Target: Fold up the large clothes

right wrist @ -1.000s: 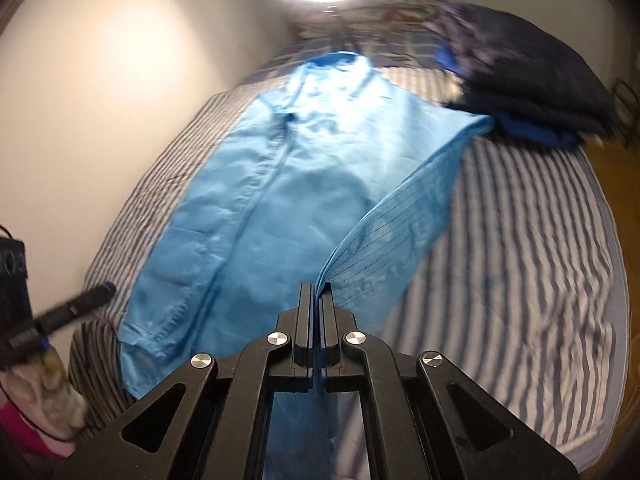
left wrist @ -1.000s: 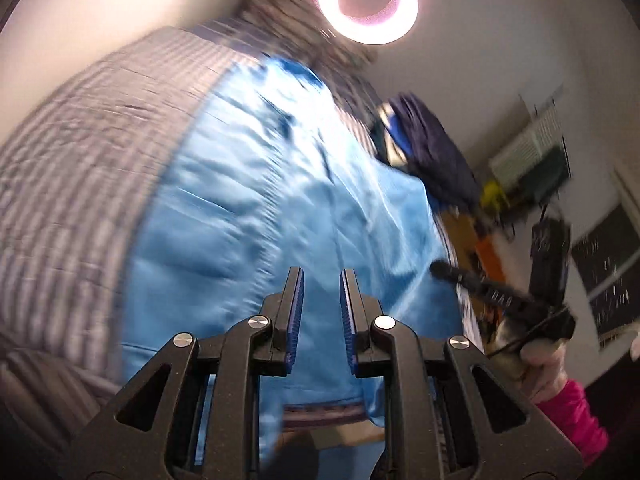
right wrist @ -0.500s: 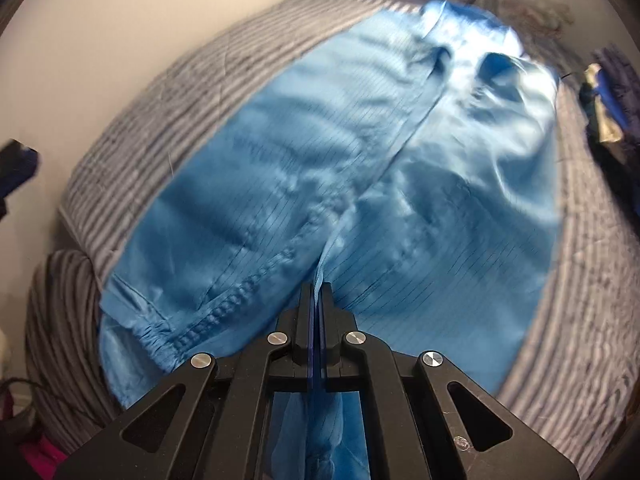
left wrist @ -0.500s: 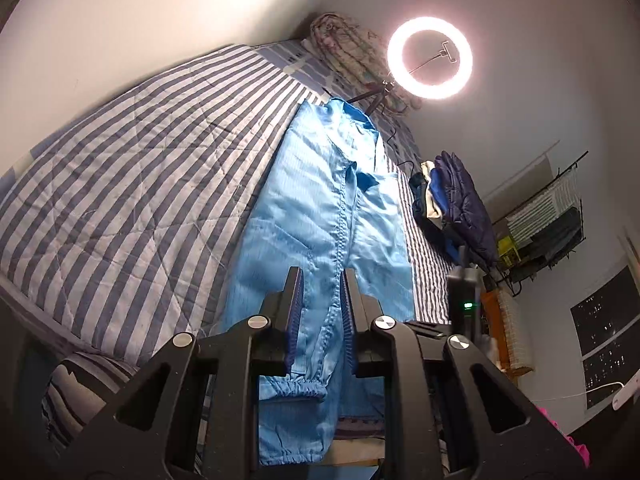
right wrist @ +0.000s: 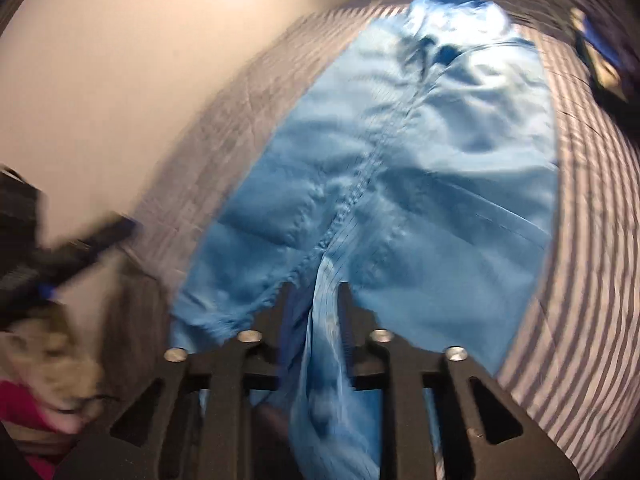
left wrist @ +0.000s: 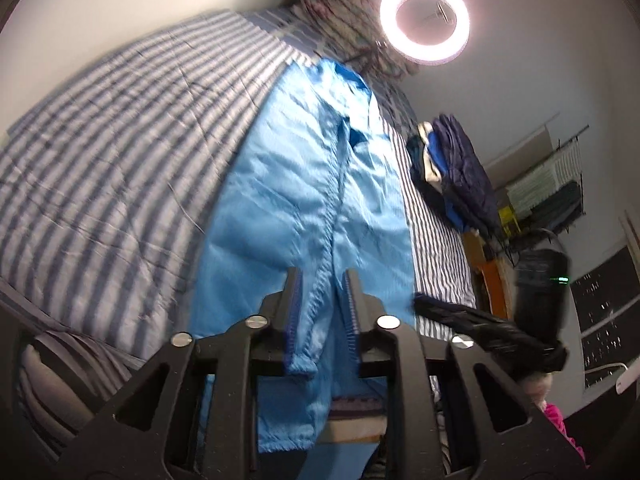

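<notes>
A large light blue garment (left wrist: 304, 200) lies lengthwise on the striped bed (left wrist: 100, 152), its lower end hanging over the near edge. It also shows in the right wrist view (right wrist: 400, 184), blurred. My left gripper (left wrist: 320, 292) is open above the garment's near end, with a cuffed end lying between its fingers. My right gripper (right wrist: 314, 300) is open, and a strip of the blue cloth runs loose between its fingers. The right gripper also shows at the right of the left wrist view (left wrist: 480, 324).
A pile of dark blue clothes (left wrist: 460, 176) lies on the bed's right side. A ring light (left wrist: 424, 20) stands at the head of the bed by a patterned pillow (left wrist: 344, 12). Shelves and racks (left wrist: 548, 192) stand to the right. A wall (right wrist: 140, 80) runs along the left.
My right gripper has opened and let go of the blue cloth it was shut on. The folded-over half now lies on the garment. The left gripper has moved closer, staying open.
</notes>
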`<state>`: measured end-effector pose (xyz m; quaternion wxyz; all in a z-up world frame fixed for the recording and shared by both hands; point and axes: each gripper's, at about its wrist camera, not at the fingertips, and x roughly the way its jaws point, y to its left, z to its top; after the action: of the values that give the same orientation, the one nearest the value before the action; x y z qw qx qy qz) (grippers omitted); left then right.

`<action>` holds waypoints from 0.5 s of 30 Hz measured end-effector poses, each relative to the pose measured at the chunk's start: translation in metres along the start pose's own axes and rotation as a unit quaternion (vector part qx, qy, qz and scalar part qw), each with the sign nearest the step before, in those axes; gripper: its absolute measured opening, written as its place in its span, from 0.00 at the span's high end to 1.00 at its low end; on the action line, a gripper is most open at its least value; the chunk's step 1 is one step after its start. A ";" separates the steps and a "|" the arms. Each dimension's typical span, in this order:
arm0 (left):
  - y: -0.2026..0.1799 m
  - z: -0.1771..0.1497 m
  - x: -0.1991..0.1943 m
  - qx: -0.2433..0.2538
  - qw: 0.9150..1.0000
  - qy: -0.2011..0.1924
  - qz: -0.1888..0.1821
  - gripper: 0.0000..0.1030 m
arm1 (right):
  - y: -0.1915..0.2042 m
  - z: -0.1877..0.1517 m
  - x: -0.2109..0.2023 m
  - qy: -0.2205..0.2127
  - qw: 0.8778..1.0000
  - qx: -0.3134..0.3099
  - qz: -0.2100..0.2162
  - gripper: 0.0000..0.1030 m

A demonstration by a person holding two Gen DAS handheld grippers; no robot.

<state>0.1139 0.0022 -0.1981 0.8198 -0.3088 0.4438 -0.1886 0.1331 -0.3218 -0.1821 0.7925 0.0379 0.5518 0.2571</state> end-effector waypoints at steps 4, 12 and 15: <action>-0.009 -0.009 0.016 0.007 1.000 0.022 -0.007 0.69 | -0.030 -0.030 -0.053 -0.051 0.997 0.050 -0.007 0.69; -0.002 -0.015 0.033 0.007 0.999 0.036 0.031 0.68 | -0.100 -0.089 -0.048 -0.025 0.985 0.170 -0.010 0.63; 0.014 -0.008 0.027 -0.002 0.998 0.027 0.058 0.62 | -0.095 -0.095 -0.027 -0.011 0.984 0.178 0.019 0.63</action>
<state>0.1217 -0.0062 -0.2273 0.8165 -0.2784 0.4837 -0.1481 0.0758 -0.4375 -0.2293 0.7738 0.1917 0.5794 0.1696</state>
